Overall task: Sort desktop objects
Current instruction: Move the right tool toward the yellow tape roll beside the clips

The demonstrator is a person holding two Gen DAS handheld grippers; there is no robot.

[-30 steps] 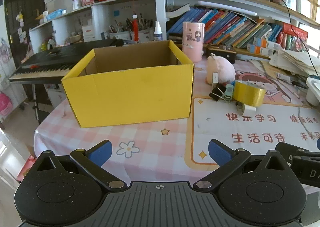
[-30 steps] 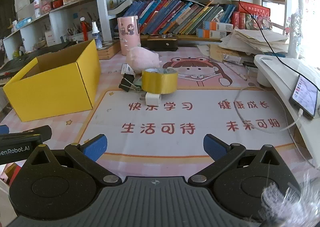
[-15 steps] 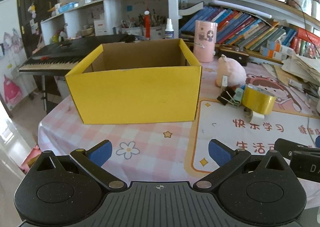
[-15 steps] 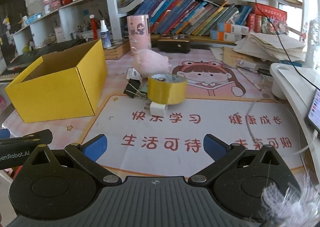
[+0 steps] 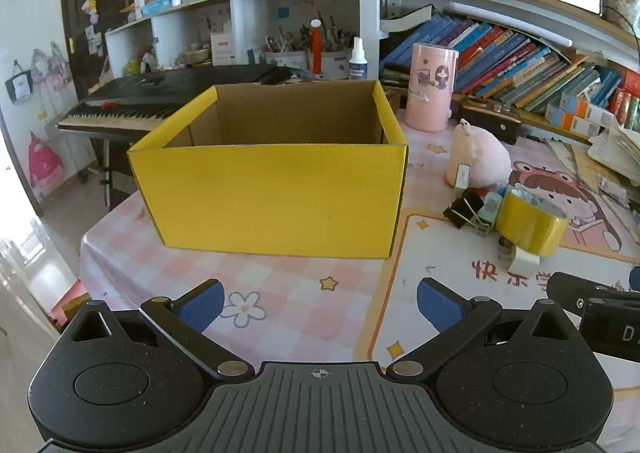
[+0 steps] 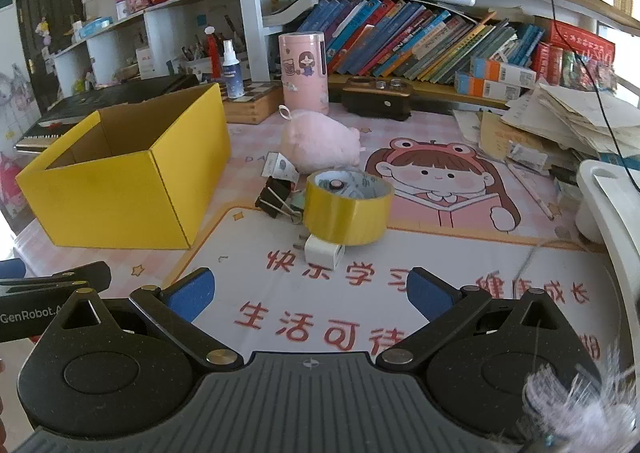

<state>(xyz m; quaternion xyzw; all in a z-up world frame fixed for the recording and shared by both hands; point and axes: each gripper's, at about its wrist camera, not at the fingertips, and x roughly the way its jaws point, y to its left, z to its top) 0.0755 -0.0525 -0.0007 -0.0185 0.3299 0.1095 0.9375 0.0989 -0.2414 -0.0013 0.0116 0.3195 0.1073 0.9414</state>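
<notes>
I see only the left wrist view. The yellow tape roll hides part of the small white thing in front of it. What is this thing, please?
Observer: In the right wrist view it is a white charger plug, lying against the near side of the yellow tape roll; metal prongs point left.
Operator: Is something inside the roll?
Observer: Yes, a small round object lies inside the ring; I cannot tell what it is.
Operator: Is the right gripper ready?
Observer: The right gripper is open and empty, short of the plug.
</notes>
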